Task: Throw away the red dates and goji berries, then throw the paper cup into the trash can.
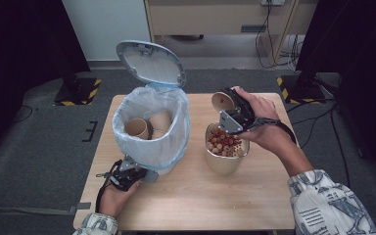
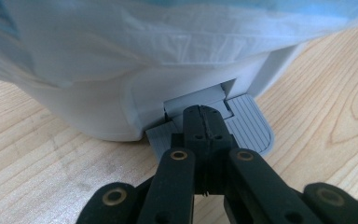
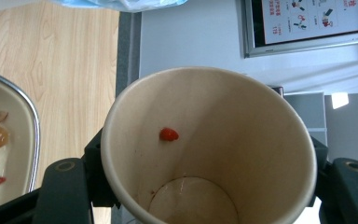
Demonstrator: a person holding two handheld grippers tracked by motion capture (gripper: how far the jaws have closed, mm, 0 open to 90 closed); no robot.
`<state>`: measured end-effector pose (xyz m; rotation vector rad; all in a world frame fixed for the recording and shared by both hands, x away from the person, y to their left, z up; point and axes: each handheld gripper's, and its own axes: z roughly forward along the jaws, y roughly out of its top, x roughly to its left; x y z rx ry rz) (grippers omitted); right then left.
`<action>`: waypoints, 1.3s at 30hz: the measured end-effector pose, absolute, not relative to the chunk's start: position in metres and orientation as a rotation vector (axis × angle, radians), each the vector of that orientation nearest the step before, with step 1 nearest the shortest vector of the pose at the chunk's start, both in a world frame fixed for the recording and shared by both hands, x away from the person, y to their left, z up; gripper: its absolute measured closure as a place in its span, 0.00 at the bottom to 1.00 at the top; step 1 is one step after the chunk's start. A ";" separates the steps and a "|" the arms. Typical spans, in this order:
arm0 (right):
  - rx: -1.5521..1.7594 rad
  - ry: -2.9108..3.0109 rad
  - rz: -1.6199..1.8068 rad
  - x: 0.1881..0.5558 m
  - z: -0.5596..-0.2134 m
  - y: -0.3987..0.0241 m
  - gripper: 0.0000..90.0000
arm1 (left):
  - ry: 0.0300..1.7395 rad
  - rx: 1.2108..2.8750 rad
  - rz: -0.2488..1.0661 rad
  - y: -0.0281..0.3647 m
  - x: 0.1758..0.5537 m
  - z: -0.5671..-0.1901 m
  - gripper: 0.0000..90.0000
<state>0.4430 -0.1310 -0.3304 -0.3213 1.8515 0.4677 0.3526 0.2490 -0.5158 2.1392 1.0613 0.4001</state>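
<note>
The left tongs (image 2: pixel 204 122) are clenched on nothing, their tips pressing down on the grey foot pedal (image 2: pixel 247 128) at the base of the white pedal bin (image 1: pixel 149 122), and the bin's lid (image 1: pixel 151 62) stands raised behind the opening. Two paper cups (image 1: pixel 149 126) already lie in the bin's pale liner.

The right tongs (image 1: pixel 231 108) grasp an almost empty paper cup (image 1: pixel 223 102) across its wall. In the right gripper view its mouth faces the camera, and a single red berry (image 3: pixel 168 134) clings to the inner wall. In the high view the cup is held tipped over above the far rim of a metal bowl (image 1: pixel 225 159) heaped with red berries and pale round fruits (image 1: pixel 223 142).

What matters for the coming move, as I read it, is that the bin's open mouth lies to the left of the held cup, just beside the bowl, across a short gap of desk (image 1: pixel 254 205). The cup's long axis lies nearly level, with its mouth turned away from the bowl. The right hand (image 1: pixel 264 125) is the one carrying it, so it would travel leftward over the bin's rim while the left tongs keep the pedal down.
</note>
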 end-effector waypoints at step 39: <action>-0.122 1.927 0.787 0.449 -0.314 -0.118 0.34 | 1.063 2.134 0.400 0.249 0.353 -0.516 1.00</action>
